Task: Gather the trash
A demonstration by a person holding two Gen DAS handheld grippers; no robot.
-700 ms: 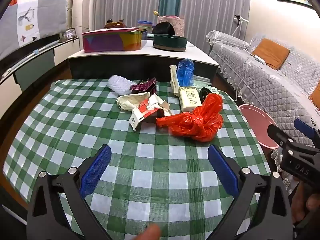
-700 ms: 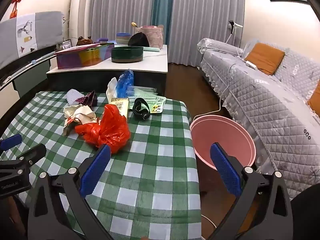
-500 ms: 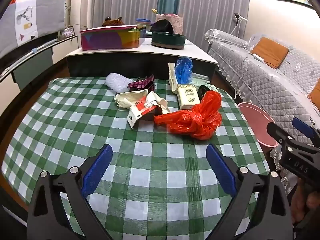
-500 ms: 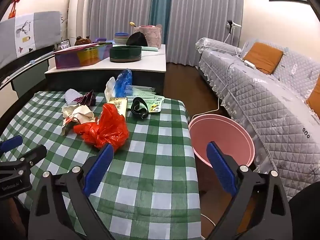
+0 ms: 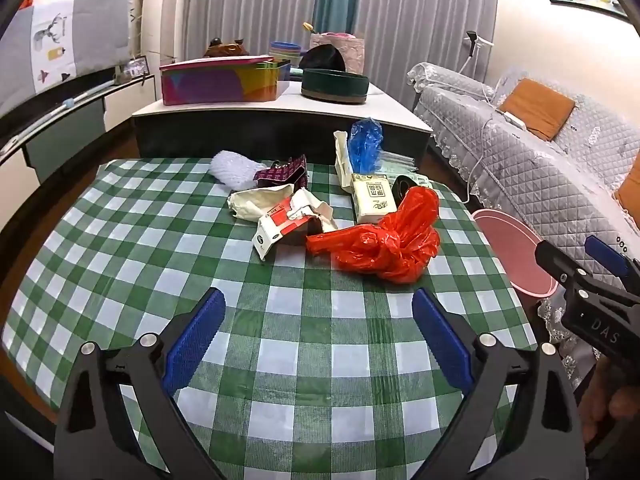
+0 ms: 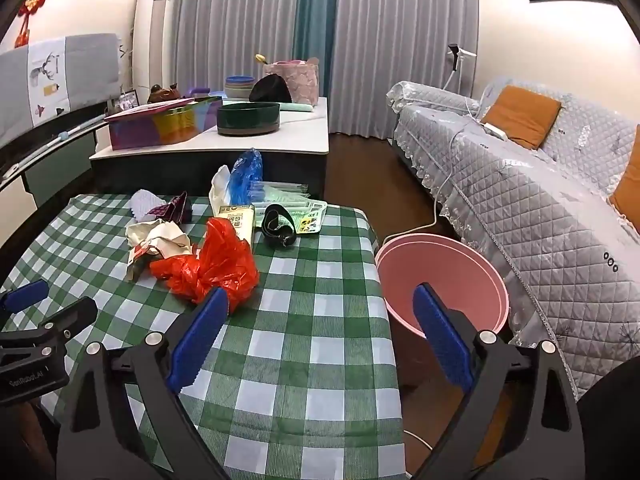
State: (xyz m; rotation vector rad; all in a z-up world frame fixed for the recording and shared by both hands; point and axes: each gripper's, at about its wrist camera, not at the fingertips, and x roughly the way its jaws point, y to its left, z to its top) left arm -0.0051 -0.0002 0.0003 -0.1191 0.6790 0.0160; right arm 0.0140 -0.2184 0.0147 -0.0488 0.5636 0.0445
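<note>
Left tool [image 5: 318, 334] nearer the red bag [image 5: 380, 244] — jaws wide, as before.

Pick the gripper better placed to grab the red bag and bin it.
Right, probably. The red bag lies just past its open fingers, and the pink bin stands beside it off the table edge. The left gripper is farther back.

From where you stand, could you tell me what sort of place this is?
Most likely a home living room: a sofa with a quilted cover and orange cushions, floor-length curtains, and a table under a green checked cloth with trash on it, a pink bin beside it.
</note>
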